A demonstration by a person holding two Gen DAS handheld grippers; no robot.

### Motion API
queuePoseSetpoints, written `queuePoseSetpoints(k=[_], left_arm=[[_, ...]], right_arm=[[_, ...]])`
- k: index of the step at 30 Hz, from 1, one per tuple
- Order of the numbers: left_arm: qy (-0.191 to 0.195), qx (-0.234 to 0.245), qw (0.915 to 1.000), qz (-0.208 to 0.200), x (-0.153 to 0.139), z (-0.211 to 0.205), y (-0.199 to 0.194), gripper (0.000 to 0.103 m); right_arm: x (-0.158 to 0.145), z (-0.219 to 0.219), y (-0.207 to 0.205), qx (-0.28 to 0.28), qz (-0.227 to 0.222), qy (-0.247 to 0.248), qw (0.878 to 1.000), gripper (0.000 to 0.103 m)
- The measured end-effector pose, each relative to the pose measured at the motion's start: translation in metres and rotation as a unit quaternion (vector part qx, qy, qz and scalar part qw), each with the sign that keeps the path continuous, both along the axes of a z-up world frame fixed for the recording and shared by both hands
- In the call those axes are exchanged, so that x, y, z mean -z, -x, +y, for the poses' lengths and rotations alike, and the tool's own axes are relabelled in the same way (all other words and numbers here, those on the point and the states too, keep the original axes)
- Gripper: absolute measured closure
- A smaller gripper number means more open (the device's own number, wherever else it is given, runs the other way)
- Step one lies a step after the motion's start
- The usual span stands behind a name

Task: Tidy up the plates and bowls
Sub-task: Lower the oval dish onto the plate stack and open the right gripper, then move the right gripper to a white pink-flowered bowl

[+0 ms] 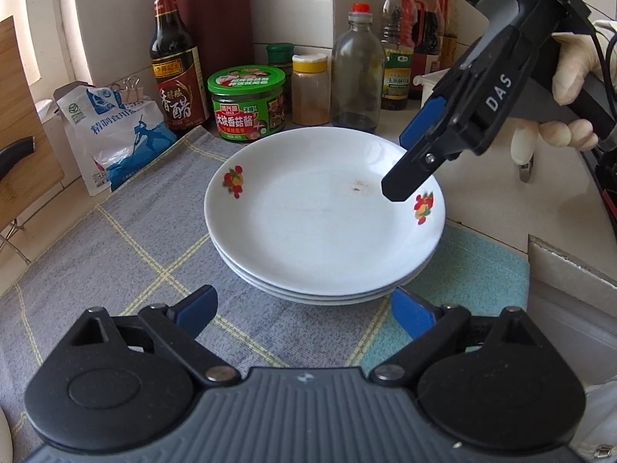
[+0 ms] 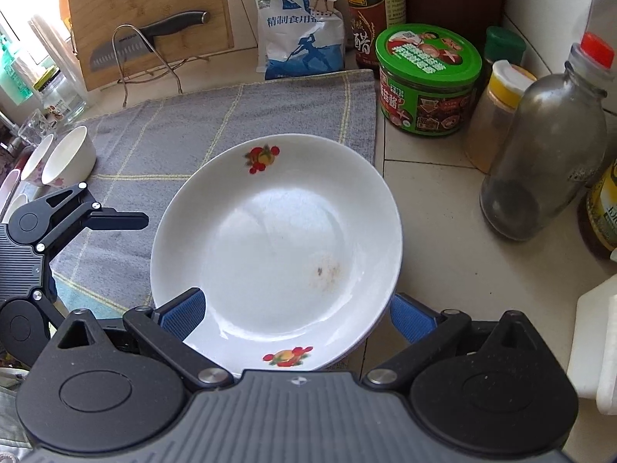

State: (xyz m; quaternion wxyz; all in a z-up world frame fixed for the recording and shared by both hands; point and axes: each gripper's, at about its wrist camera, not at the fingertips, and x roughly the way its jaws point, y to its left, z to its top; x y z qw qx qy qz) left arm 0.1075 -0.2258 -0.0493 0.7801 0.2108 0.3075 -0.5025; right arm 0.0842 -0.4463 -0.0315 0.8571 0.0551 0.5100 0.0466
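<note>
A stack of white plates with fruit prints [image 1: 320,223] sits on the grey checked cloth [image 1: 127,239]. The top plate [image 2: 277,247] has a small brown stain. My left gripper [image 1: 304,308] is open, just in front of the stack's near edge, holding nothing. My right gripper [image 2: 297,312] is open wide, its blue-padded fingers [image 2: 183,310] straddling the top plate's rim; from the left wrist view it hangs over the plate's right side [image 1: 408,169]. Two white bowls [image 2: 69,158] stand at the cloth's far left.
Behind the plates stand a green-lidded jar [image 1: 248,104], a vinegar bottle [image 1: 177,61], a salt bag [image 1: 115,135], a spice shaker [image 1: 310,90], a glass bottle [image 1: 356,73] and oil bottles [image 1: 401,38]. A cutting board with a knife [image 2: 146,19] leans at the left. A white box [image 2: 595,339] is at the right.
</note>
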Motion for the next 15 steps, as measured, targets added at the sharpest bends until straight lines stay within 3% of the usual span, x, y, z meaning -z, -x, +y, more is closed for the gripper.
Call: queuePoseSetpoints(k=[6, 10, 15], left_arm=[[0.025, -0.031, 0.9989, -0.023, -0.013, 0.020, 0.001, 0.006], [0.032, -0.067, 0.9962, -0.046, -0.022, 0.039, 0.001, 0.005], [0.060, -0.108, 0.9917, -0.035, -0.032, 0.080, -0.002, 0.005]], right_arm=[[-0.016, 0.023, -0.001, -0.020, -0.031, 0.041, 0.998, 0.000], [-0.030, 0.048, -0.001, -0.018, -0.071, 0.095, 0.993, 0.000], [-0.048, 0.089, -0.004, -0.022, -0.134, 0.129, 0.982, 0.000]])
